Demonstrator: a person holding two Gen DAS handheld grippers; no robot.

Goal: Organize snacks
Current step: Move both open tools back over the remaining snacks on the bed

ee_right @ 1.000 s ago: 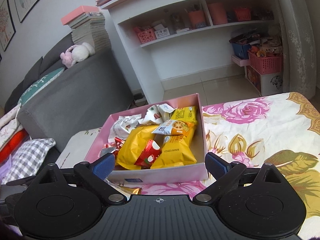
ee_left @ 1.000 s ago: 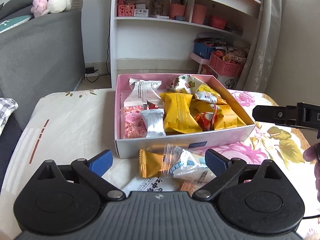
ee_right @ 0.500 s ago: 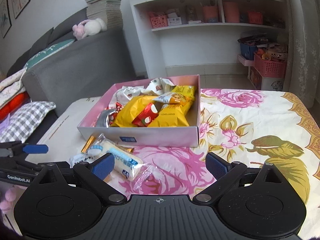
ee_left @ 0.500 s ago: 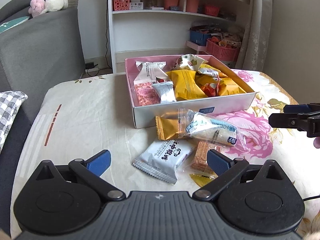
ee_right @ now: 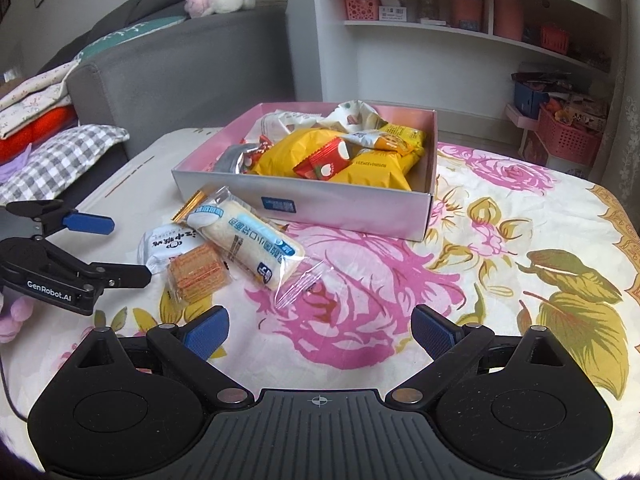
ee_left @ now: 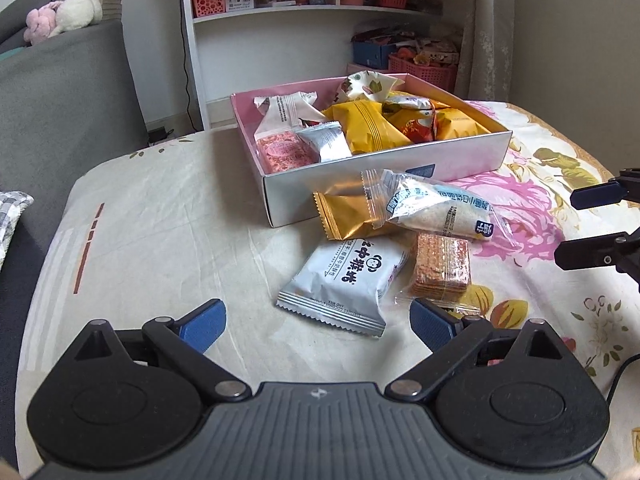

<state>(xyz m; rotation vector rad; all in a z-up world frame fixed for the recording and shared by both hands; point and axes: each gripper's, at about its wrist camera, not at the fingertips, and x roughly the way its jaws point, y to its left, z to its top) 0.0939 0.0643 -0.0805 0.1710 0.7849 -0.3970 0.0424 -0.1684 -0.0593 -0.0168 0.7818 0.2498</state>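
So the pink box (ee_left: pixel 384 176) is already pretty stuffed with packets, and it sits well ahead of both grippers on the flowered bench (ee_right: pixel 500 248). Four snacks are left outside it: a gold packet (ee_left: pixel 344 214), a clear-wrapped rice roll (ee_left: pixel 436 210), a silver packet (ee_left: pixel 346 280) and a wafer pack (ee_left: pixel 442 266). They lie right in front of the left gripper (ee_left: pixel 318 320), which is spread wide and empty. The right gripper (ee_right: pixel 320 326) is the same, wide open, holding nothing, with the pile ahead to its left. I'd say mostly done.
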